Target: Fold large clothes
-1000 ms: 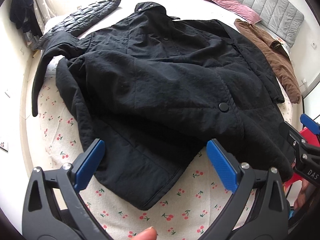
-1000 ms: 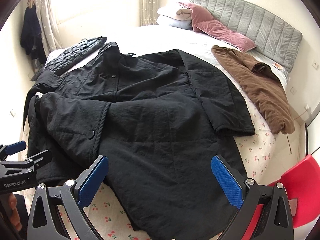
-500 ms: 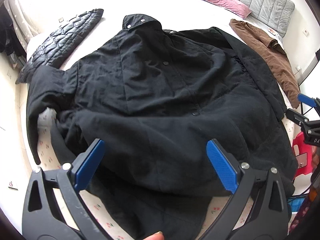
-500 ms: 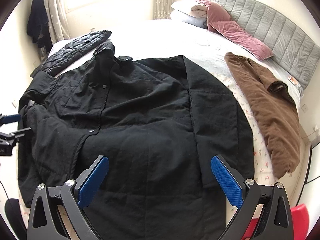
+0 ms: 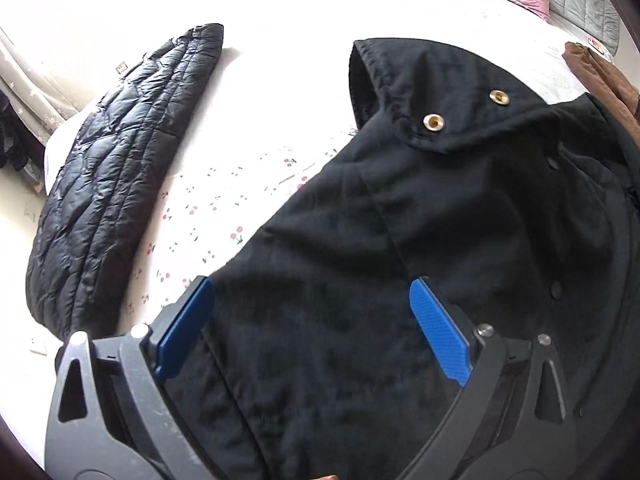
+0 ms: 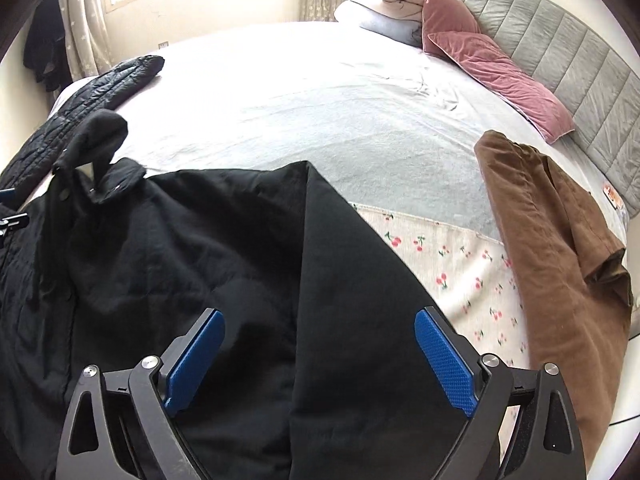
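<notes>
A large black coat (image 5: 420,248) lies spread on the bed, collar with two brass snaps (image 5: 434,122) pointing away. My left gripper (image 5: 308,328) is open and hovers low over the coat's left shoulder area. In the right wrist view the same coat (image 6: 180,248) fills the lower left, with a sleeve folded over its right side (image 6: 352,280). My right gripper (image 6: 320,356) is open, low over that folded sleeve. Neither gripper holds cloth.
A black quilted jacket (image 5: 116,172) lies at the bed's left edge, also in the right wrist view (image 6: 100,92). A brown garment (image 6: 560,264) lies on the right. Pink and white pillows (image 6: 460,36) and a grey headboard (image 6: 560,52) are at the far side.
Both grippers have moved forward along the coat from its hem towards the shoulders and collar, and come down closer to the cloth. Both stay open.
</notes>
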A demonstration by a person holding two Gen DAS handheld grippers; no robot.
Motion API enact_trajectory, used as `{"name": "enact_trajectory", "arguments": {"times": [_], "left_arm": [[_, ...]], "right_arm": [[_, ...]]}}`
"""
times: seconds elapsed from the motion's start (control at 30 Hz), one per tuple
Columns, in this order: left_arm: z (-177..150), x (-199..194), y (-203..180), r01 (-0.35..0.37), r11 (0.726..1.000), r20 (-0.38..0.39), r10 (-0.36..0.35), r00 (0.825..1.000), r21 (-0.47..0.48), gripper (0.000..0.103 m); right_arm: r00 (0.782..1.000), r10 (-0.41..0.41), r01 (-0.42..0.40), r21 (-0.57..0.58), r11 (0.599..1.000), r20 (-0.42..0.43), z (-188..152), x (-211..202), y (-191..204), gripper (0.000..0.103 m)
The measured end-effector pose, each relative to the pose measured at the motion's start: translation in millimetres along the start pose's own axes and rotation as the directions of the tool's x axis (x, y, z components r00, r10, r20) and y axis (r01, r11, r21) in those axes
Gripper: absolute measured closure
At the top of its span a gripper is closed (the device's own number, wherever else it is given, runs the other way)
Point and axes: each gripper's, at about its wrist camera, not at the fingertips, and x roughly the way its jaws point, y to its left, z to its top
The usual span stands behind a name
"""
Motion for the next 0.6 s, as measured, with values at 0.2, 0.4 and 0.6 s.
{"name": "enact_trajectory", "arguments": {"times": [0.2, 0.4, 0.6], "left_arm": [[7, 52, 29, 0.018, 0.998, -0.033, -0.02, 0.999, -0.067, 0.021], [-2, 52, 18, 0.021, 0.985, -0.054, -0.031, 0.998, -0.172, 0.096], [31, -7, -9, 0.046, 0.969, 0.194, 0.002, 0.981, -0.242, 0.095]], "right_arm": [[0.999, -0.025, 0.029, 0.094, 0.995, -0.042, 15, 60, -19, 0.066], [0.973, -0.225, 0.219, 0.098, 0.971, 0.053, -2, 32, -18, 0.097], [0.899, -0.428, 0.372, 0.352, 0.859, 0.092, -7, -39, -100, 0.097]]}}
